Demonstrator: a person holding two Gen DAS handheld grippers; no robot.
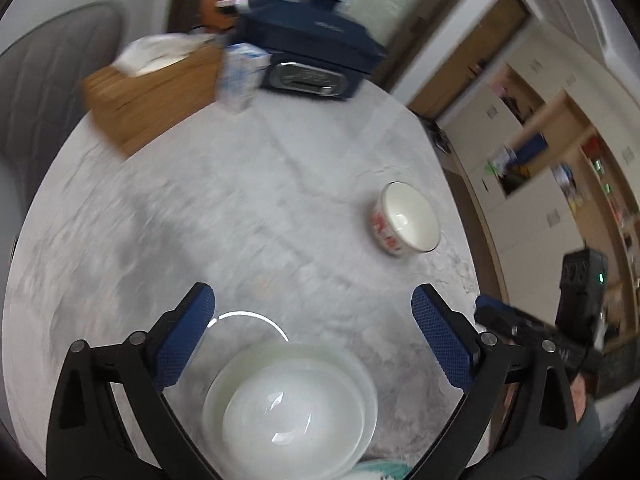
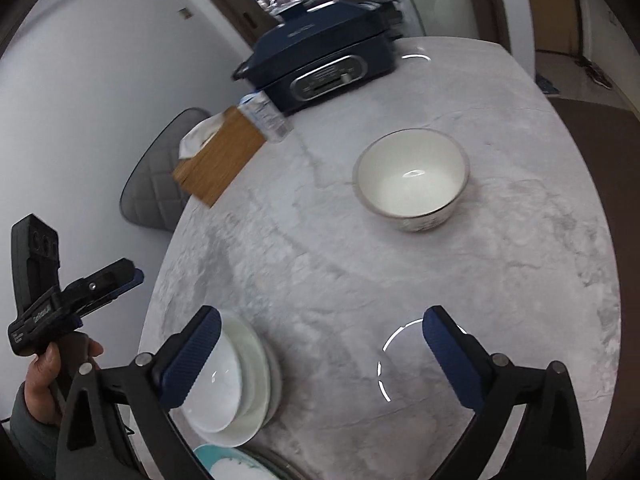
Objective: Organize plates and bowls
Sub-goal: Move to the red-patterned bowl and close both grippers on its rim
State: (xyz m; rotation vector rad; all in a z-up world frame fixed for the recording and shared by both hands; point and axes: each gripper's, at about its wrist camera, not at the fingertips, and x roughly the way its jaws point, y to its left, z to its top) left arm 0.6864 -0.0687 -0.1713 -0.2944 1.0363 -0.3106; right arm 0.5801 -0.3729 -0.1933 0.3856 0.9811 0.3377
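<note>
Left wrist view: looks down on round grey-white marble-pattern table (image 1: 248, 200) w/ left gripper (image 1: 313, 340) hovering over near edge, blue-padded fingers (image 1: 186, 344) spread wide, nothing between them. Directly below & between the fingers — stack of nested white bowls/plates (image 1: 292, 408), smaller white bowl sitting inside wider white dishes, at table's near edge. Further out to the right, small white ceramic bowl w/ red pattern on its outer wall (image 1: 404, 220), upright, standing alone, well apart from the stack. At far side of table: dark blue electric cooker w/ silver control panel (image 1: 316, 56), light blue-white carton (image 1: 240, 76) just beside it, then wooden tissue box w/ white tissue sticking out (image 1: 148, 84). Grey quilted chair back (image 1: 48, 92) beyond table's left edge. Right gripper (image 1: 532, 328) seen at right border, off the table edge. Much motion blur.

Right wrist view: right gripper (image 2: 322, 356) above table (image 2: 520, 260), blue fingers (image 2: 452, 360) wide apart, holding nothing. White stack (image 2: 240, 384) near left finger, partly behind it, at table's near-left edge; teal-rimmed plate (image 2: 228, 464) just below stack, mostly cut off by frame. Patterned bowl (image 2: 412, 178) mid-table, upright, well apart from stack. Cooker (image 2: 320, 60), carton (image 2: 266, 116), tissue box (image 2: 220, 156) along far-left side; chair (image 2: 160, 184) beside table. Left gripper (image 2: 100, 284) at left, held off the table edge in person's hand (image 2: 52, 372).
</note>
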